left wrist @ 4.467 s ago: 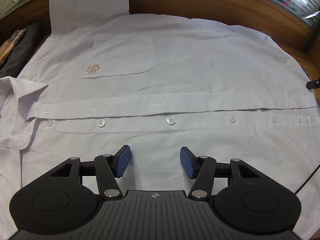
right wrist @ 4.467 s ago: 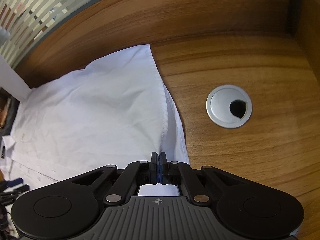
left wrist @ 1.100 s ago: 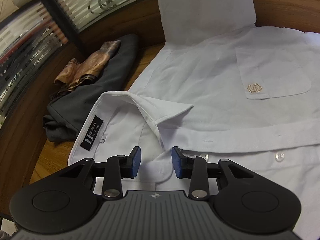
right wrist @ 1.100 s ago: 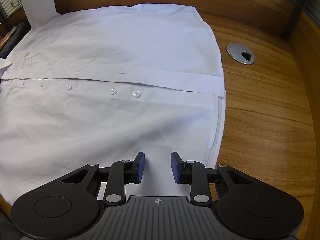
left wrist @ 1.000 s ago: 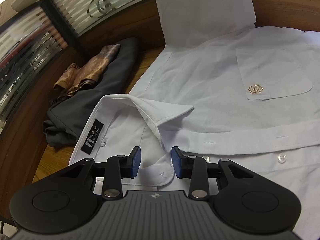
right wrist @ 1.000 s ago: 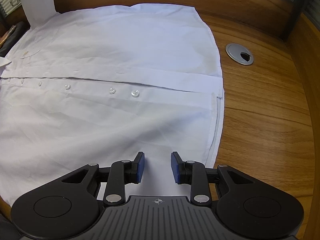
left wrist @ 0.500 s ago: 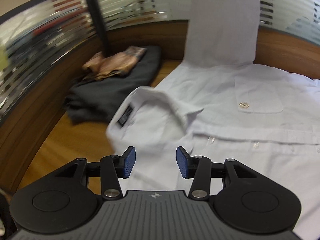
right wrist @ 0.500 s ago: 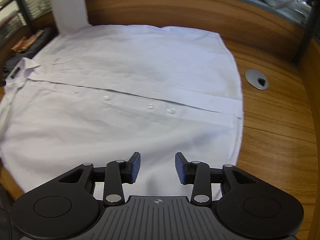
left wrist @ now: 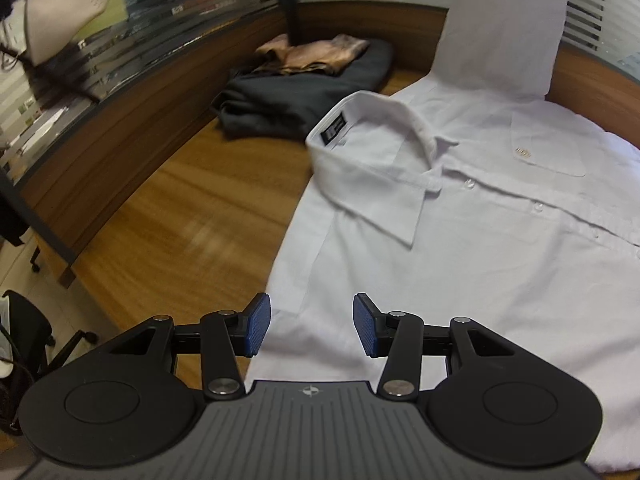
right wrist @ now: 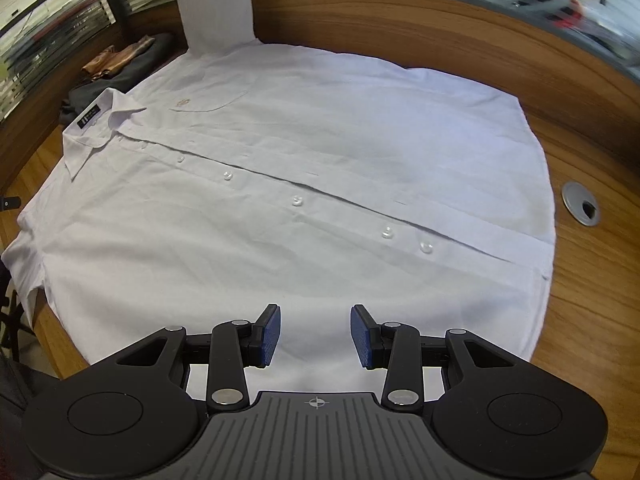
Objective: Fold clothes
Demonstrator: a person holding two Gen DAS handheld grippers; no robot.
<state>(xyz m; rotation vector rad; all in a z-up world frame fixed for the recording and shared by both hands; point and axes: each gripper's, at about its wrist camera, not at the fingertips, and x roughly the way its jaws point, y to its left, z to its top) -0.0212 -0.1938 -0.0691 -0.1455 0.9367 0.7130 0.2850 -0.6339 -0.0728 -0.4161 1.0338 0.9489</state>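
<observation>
A white button-up shirt (left wrist: 460, 260) (right wrist: 320, 140) lies flat and face up on the wooden desk (left wrist: 180, 200), buttoned down the front. Its collar (left wrist: 372, 152) (right wrist: 92, 128) points left. One sleeve (left wrist: 504, 28) (right wrist: 216, 4) runs up the back wall. The chest pocket (left wrist: 548, 144) carries a small gold logo. My left gripper (left wrist: 308, 320) hovers open above the shirt's near shoulder edge, with nothing between its fingers. My right gripper (right wrist: 316, 328) hovers open above the near side of the shirt body, also holding nothing.
A dark folded garment (left wrist: 300, 92) (right wrist: 120, 64) with a brown cloth (left wrist: 316, 52) on it sits at the back left, beyond the collar. A silver cable grommet (right wrist: 580, 210) is in the desk right of the hem. A raised wooden wall rims the desk. A chair (left wrist: 28, 328) stands below the front edge.
My left gripper has drawn back from the collar, up and toward the shoulder edge, with its jaws wider. My right gripper has risen over the shirt's near side, jaws wider too.
</observation>
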